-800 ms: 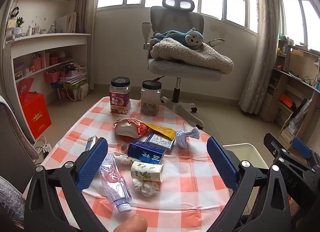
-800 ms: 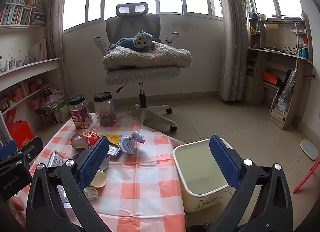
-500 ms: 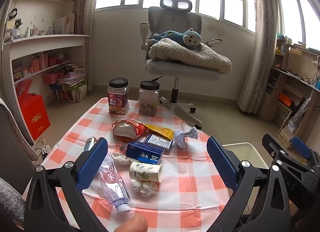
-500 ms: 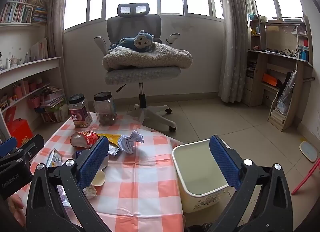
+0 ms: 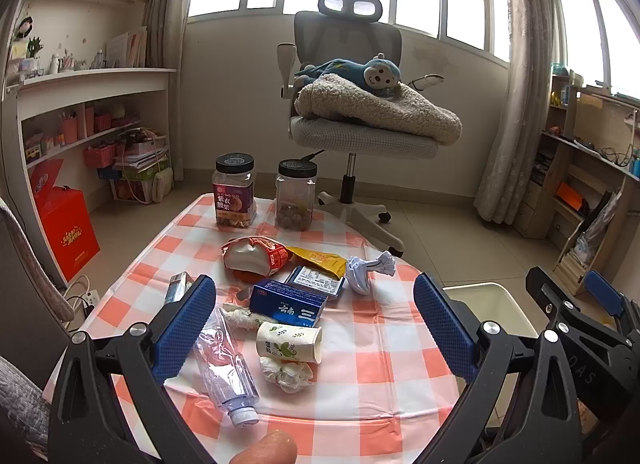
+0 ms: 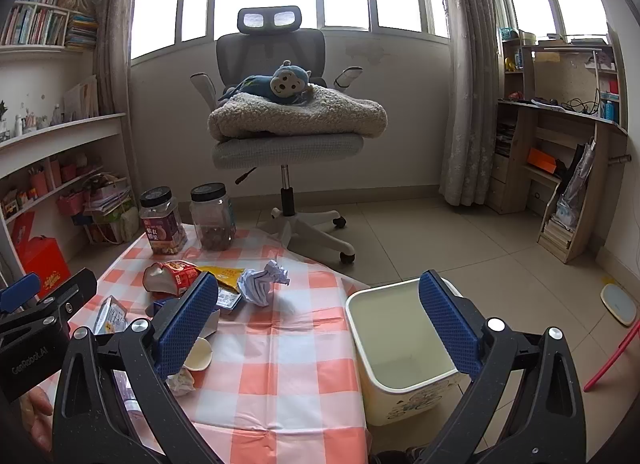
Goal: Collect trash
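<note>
Trash lies on a checked tablecloth: a blue carton, a paper cup on its side, a crushed clear bottle, a crumpled tissue, a red snack bag, a yellow wrapper and a white paper ball. A cream bin stands on the floor right of the table. My left gripper hovers open above the cup and bottle. My right gripper hangs open over the table edge and bin. Both hold nothing.
Two black-lidded jars stand at the table's far end. An office chair with a blanket and plush monkey sits beyond. Shelves line the left wall, a desk the right. A red bag stands on the floor.
Both views have shifted only slightly; the left gripper has eased a little lower toward the trash. Both grippers stay open and nothing on the table has moved.
</note>
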Motion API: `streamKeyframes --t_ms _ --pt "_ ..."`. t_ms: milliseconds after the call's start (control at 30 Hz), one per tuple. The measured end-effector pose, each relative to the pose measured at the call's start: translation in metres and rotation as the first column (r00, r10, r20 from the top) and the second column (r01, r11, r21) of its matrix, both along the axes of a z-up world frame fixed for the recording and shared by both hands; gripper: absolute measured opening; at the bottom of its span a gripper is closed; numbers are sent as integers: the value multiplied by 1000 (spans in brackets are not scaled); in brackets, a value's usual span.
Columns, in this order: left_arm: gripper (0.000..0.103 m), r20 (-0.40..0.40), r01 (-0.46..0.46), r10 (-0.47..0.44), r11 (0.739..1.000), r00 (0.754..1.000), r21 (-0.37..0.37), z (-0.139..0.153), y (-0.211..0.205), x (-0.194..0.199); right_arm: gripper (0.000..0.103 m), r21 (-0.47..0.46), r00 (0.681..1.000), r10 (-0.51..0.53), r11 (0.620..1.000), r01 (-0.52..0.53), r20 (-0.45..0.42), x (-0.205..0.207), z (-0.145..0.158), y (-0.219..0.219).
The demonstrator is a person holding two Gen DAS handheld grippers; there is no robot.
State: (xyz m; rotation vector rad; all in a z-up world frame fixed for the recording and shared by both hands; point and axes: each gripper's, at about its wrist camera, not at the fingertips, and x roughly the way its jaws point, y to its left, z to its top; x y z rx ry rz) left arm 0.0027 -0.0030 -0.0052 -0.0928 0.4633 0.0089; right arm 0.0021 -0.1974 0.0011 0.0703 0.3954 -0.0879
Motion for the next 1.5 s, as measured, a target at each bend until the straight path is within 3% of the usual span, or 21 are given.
streamKeyframes --t_ms 1500 --pt "96 -12 2 -2 1000 1000 0 -5 -2 0 96 -9 1000 18 1000 -18 -6 -3 -8 2"
